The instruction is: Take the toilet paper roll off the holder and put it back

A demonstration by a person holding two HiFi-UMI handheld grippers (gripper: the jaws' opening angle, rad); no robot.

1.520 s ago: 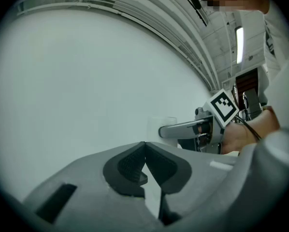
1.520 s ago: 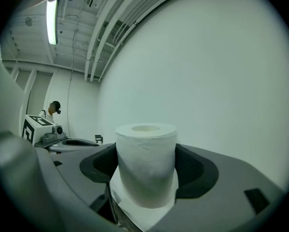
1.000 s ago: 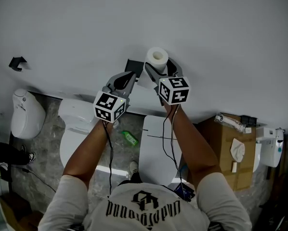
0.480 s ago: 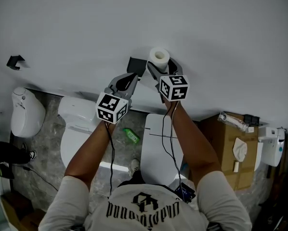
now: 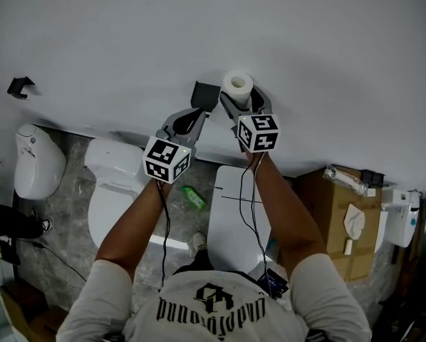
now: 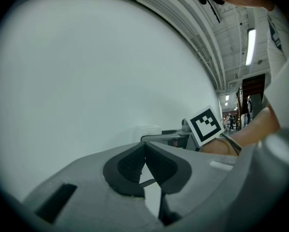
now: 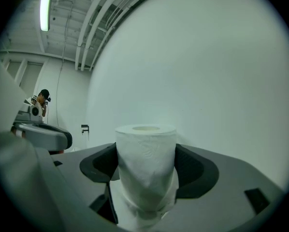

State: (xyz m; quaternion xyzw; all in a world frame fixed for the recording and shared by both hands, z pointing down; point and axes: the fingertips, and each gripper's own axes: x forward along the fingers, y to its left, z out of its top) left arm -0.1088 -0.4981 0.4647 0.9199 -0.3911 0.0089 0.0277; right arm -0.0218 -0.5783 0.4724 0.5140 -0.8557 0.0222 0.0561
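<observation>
**Roll in the right jaws, beside the holder**

The right gripper (image 5: 241,102) has its jaws clamped on either side of the toilet paper roll (image 7: 145,163), which stands upright between them with its core facing up. The left gripper (image 6: 144,164) has its jaws pressed together on nothing. The roll looks to be off the dark holder (image 5: 204,92) and just beside it, so I judge that putting it back remains. The wall (image 5: 327,48) around is bare. The left gripper's tip crowds the holder, and the toilet (image 5: 234,212) is well below.
</observation>
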